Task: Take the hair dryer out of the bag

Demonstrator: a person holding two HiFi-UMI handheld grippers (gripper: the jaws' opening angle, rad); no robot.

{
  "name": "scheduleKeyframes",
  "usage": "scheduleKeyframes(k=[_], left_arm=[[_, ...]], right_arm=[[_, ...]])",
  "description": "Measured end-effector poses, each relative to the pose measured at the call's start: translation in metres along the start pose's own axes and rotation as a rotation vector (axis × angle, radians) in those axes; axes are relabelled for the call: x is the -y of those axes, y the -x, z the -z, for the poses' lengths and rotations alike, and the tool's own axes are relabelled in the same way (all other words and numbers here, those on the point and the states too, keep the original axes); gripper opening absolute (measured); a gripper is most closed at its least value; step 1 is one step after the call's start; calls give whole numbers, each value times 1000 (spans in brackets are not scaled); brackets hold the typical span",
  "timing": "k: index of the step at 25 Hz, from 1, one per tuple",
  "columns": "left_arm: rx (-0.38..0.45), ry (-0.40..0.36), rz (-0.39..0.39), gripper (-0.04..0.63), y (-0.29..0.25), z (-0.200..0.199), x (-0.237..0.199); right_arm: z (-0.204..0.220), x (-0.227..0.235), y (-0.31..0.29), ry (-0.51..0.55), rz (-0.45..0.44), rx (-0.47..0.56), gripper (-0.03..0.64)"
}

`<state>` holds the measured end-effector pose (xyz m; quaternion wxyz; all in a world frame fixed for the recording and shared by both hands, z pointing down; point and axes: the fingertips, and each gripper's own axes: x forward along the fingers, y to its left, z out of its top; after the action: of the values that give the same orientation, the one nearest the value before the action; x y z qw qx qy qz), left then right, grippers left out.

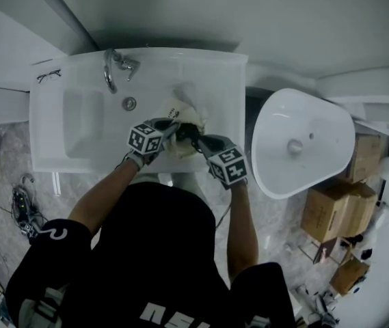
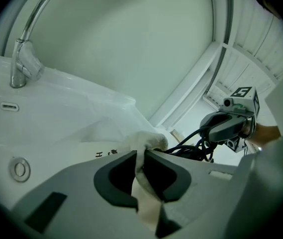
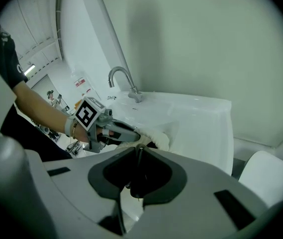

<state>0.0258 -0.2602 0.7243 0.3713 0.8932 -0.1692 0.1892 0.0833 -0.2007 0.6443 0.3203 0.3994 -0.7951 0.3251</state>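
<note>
Cream bag point(image 2: 147, 139), dryer cord point(image 2: 191, 147) prob. out.

right tongs point(image 3: 137, 152) tight on a dark thing point(image 3: 140, 176), left tongs point(image 3: 134, 132) at cream bag point(image 3: 158, 137) over sink point(image 3: 201, 118)

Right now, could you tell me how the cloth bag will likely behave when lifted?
Probably floppy: the bag crumples where the left gripper pinches it. Likely thin and light too, since the cloth fits inside a nearly closed grip.
</note>
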Motion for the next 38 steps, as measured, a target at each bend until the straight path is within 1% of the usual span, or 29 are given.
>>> scheduleKeyframes(k=[3, 7, 11, 15, 20, 23, 25, 29, 35, 38], left_arm=[[1, -12, -14, 35, -2, -8, -1], [-11, -39, -37, 35, -4, -16, -5], [-39, -43, -53, 35, -6, -17, -8], [-51, -32, -32, 48, -11, -21, 0], [-56, -76, 18, 104, -16, -30, 18], [-34, -95, 53, 107, -16, -42, 29], [-17, -105, 56, 107, -15, -50, 33], [10, -139, 20, 100, -10, -64, 31], [60, -148, -41, 75, 6, -86, 21], [93, -148, -64, 43, 16, -98, 12]], right_arm=[[-9, -2, 19, -3, -1, 39, 44], [-18, -10, 48, 32, -20, 69, 44], [-36, -13, 87, 19, -34, 152, 44], [-56, -9, 122, 10, -24, 226, 45], [-70, 10, 153, 11, 34, 292, 46], [-78, 28, 163, 12, 75, 319, 44], [-83, 41, 165, 9, 99, 331, 44], [-91, 68, 157, -7, 125, 335, 46], [-108, 99, 126, -22, 124, 336, 46], [-124, 110, 101, -30, 121, 337, 46]])
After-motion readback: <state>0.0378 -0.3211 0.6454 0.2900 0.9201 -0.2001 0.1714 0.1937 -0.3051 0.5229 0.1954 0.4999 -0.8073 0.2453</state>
